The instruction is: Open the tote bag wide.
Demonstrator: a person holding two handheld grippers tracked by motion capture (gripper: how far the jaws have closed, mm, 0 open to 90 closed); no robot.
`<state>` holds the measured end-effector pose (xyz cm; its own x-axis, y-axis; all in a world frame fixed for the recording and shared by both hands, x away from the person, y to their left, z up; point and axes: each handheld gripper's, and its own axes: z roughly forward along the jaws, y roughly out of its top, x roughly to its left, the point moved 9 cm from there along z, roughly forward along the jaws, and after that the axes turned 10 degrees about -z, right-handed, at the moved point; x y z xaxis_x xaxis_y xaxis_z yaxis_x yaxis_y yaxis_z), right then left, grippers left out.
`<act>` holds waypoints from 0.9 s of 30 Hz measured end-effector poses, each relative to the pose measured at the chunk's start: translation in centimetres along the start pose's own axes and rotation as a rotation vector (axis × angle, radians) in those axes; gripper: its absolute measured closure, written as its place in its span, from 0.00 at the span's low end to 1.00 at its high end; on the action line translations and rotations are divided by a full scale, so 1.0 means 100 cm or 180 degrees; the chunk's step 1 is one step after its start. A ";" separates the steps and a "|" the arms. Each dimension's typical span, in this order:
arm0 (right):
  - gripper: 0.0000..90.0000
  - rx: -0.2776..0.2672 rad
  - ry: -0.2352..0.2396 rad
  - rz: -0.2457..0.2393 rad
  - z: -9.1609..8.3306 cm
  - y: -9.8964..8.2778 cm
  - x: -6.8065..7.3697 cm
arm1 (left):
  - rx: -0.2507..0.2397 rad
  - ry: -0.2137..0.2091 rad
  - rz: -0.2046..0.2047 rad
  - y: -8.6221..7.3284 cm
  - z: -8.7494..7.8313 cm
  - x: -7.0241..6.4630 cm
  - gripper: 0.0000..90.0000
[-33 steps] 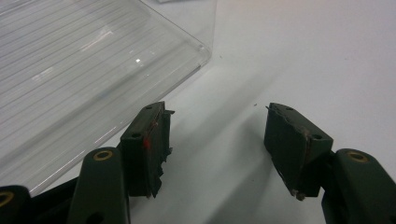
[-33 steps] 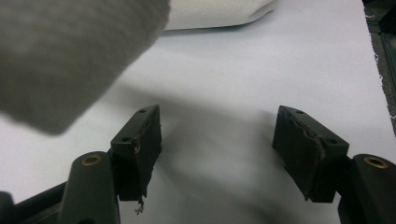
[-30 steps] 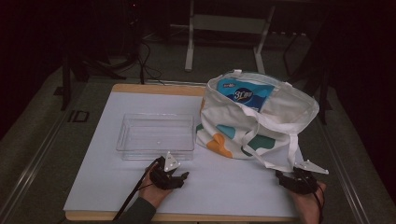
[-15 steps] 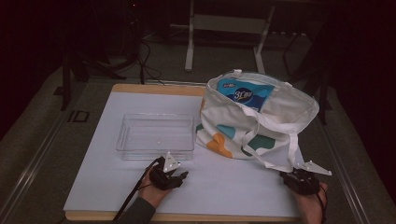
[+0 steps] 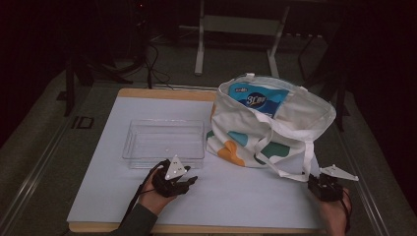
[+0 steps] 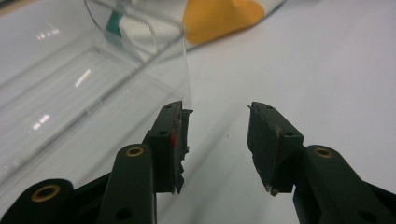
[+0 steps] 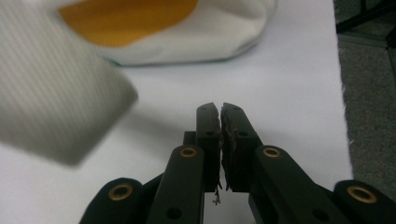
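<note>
A clear plastic tray (image 5: 132, 147) lies on the white mat, with a cream tote bag (image 5: 295, 115) with coloured patches to its right. A blue packet (image 5: 258, 101) sticks out of the bag. My left gripper (image 5: 189, 181) hovers just off the tray's near right corner (image 6: 184, 74). Its jaws have just been closing, but still stand open (image 6: 219, 109) with nothing between them. My right gripper (image 5: 314, 181) sits at the mat's right edge beside the bag's hanging strap (image 5: 307, 160). Its jaws have just closed and are shut (image 7: 220, 106) on nothing. The strap (image 7: 56, 93) is blurred to their left.
The white mat (image 5: 246, 196) covers a wooden board whose edge shows along the front and back. Grey floor (image 7: 369, 93) lies just right of the mat's edge. A metal stand and cables stand in the dark behind the table.
The right gripper's jaws have drawn together until shut. The left hand has lifted slightly near the tray's corner.
</note>
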<state>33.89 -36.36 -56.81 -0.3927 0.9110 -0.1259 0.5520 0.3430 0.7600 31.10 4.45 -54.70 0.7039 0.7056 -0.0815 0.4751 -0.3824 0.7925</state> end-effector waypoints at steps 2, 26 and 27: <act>0.89 -0.0049 0.0010 0.0050 -0.003 0.010 -0.004 | 0.0004 -0.0023 0.0045 0.005 0.000 -0.001 0.62; 0.49 -0.0350 0.0185 0.0380 -0.007 0.080 -0.025 | -0.0173 0.0060 0.0156 0.073 -0.008 0.021 0.58; 0.48 -0.0351 0.0194 0.0404 -0.006 0.081 -0.025 | -0.0173 0.0060 0.0156 0.073 -0.008 0.021 0.58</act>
<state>38.94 -36.01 -49.99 -0.3706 0.9287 0.0119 0.5174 0.1958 0.8331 35.66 3.63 -48.67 0.7154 0.6981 -0.0307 0.4105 -0.3842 0.8270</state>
